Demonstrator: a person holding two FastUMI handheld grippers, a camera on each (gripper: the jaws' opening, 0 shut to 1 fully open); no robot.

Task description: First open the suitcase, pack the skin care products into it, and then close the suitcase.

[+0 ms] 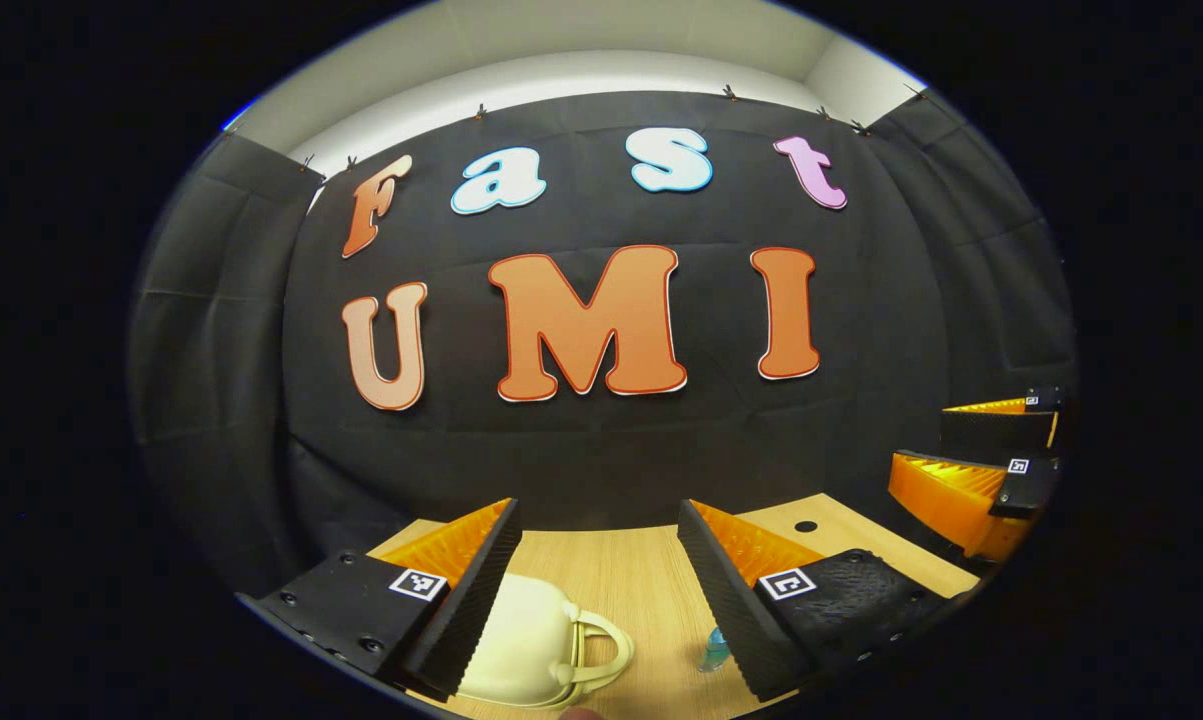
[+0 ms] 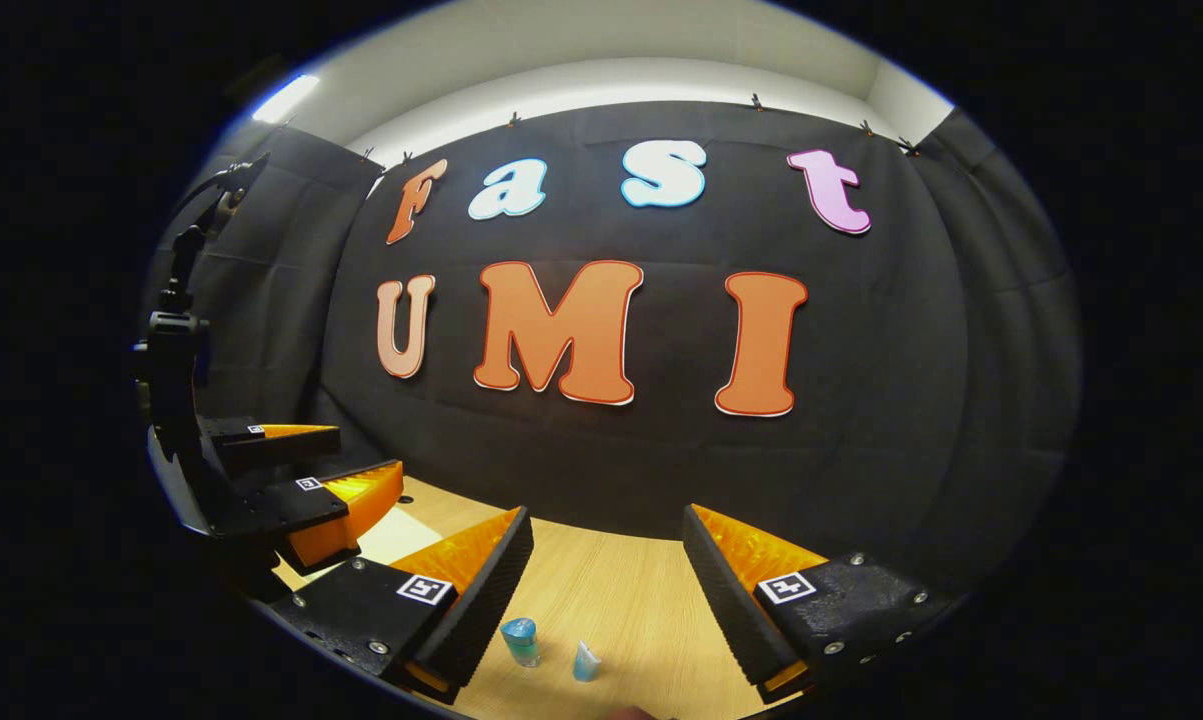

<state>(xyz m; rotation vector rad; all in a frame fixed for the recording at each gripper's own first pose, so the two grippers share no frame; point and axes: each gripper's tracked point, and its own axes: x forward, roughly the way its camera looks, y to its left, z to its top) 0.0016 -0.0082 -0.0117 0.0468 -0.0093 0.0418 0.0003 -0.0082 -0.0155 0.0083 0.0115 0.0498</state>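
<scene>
Nearest in the left gripper view, the left gripper [image 1: 596, 590] hangs above the worktop [image 1: 641, 580] with its jaws spread wide and nothing between them. Just below it sits the suitcase [image 1: 526, 645], a small cream hard-shell case with a looped handle facing toward the bottles. Its lid looks down, so the first step, opening it, appears not yet done; packing and closing are also left.

In the right gripper view, the right gripper [image 2: 606, 595] is likewise wide open and empty, held over the worktop beside the suitcase's handle side. Beneath it stand two skin care products: a blue-capped bottle [image 2: 520, 640] and, just beside it on the side away from the suitcase, a smaller pale blue tube [image 2: 586, 662]. Both are upright on the wood, outside the suitcase and apart from it. The left gripper view catches one bluish bottle near the handle; which of the two it is I cannot tell.

Count: one suitcase, two products, two grippers. Farther back, past the suitcase, the worktop runs to the booth's black cloth wall [image 1: 601, 440].
</scene>
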